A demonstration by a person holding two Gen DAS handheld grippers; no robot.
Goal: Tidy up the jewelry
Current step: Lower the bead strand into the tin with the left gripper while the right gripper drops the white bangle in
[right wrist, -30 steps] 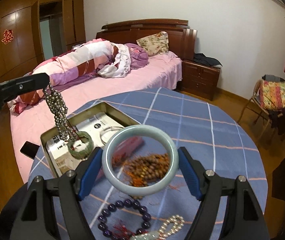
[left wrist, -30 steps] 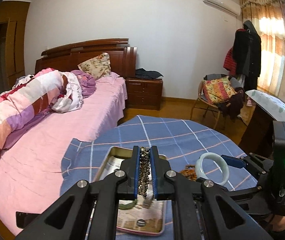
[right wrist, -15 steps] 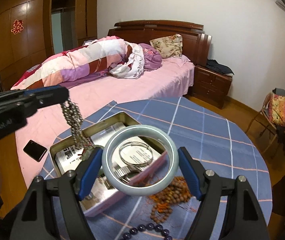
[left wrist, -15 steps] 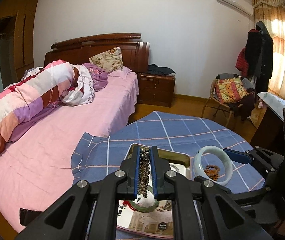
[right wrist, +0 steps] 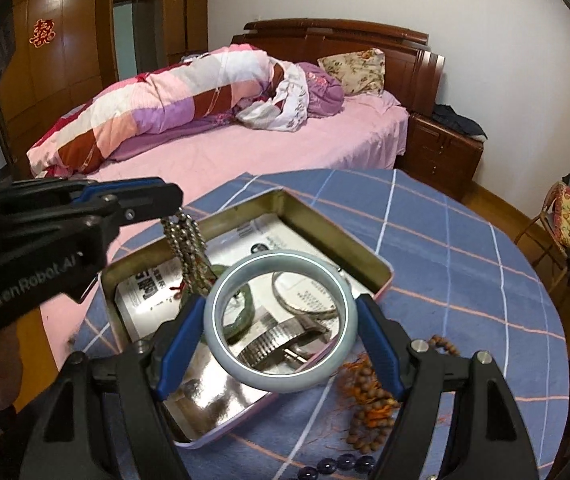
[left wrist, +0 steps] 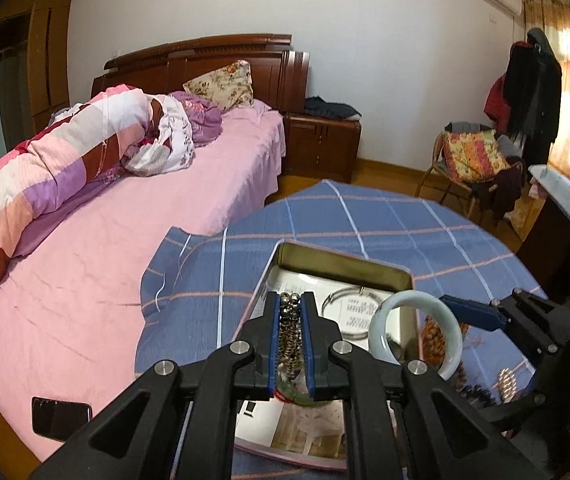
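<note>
Your left claw was clamped on a strand of silvery metal beads, which hung from its tips down into the open metal tin; the lower end met a green ring on the tin's floor. Your right claw gripped a pale jade bangle across its width, jaws spread wide against its sides, holding it above the tin's near half. Inside the tin lay a thin silver bangle and a metal watch band. The tin sat toward the table's bed-side edge. Brown wooden beads lay on the checked cloth just beside the tin, dark purple beads nearer you.
</note>
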